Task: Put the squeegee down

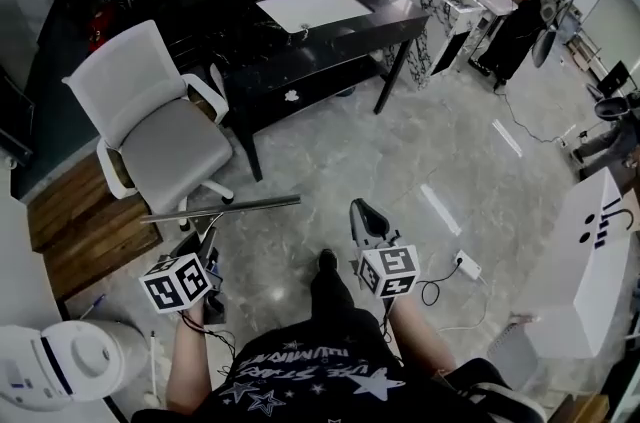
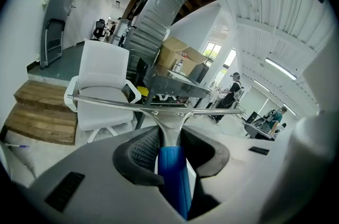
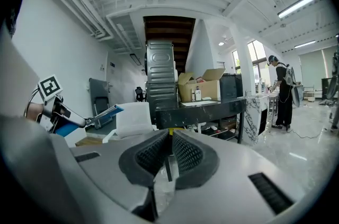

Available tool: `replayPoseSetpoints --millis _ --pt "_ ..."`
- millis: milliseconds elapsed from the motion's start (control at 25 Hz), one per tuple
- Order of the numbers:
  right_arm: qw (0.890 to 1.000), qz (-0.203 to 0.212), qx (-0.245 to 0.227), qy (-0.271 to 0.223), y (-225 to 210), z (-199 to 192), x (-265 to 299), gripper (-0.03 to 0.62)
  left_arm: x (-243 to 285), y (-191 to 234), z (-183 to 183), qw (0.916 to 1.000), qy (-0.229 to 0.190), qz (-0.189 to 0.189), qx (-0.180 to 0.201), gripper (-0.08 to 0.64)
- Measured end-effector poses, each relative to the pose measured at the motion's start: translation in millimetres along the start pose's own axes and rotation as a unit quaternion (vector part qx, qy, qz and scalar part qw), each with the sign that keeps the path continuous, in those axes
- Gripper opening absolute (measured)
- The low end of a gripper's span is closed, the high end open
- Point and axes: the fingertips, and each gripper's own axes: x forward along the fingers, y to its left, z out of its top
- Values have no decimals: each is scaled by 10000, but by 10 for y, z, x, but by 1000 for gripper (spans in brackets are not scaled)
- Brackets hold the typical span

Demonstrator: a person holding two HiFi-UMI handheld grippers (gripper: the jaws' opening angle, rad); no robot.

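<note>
- Above the floor (image 1: 400,161), the left gripper (image 2: 168,139) clamps the blue handle of the squeegee (image 2: 159,106), whose blade is held level in the air.
- Near it, the right gripper (image 3: 169,144) has its jaws together, empty.
- Ahead stand a white chair (image 1: 160,126) and a black desk (image 1: 330,41).

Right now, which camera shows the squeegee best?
The left gripper view: the squeegee fills it, blade and blue handle. The head view shows its blade from above; the right gripper view, only a sliver at left.

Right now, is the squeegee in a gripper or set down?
Held: the left gripper is shut on the squeegee by its blue handle, blade level above the floor.
</note>
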Motion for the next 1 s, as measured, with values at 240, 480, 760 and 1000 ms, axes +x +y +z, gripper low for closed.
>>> replayPoseSetpoints --millis 240,480,760,1000 --pt "9999 117 43 -34 -876 273 736 55 756 -367 451 9998 -94 198 -6 141" --pt "9996 293 35 7 -1604 526 1294 55 1424 -689 904 9990 -187 401 -67 141" --pt "9990 450 29 10 -2317 687 1763 55 2064 -1040 1332 9971 -446 596 -145 141" --pt "9980 621 -24 -85 -2556 872 2030 55 2373 -1269 1565 9970 -471 607 -48 141"
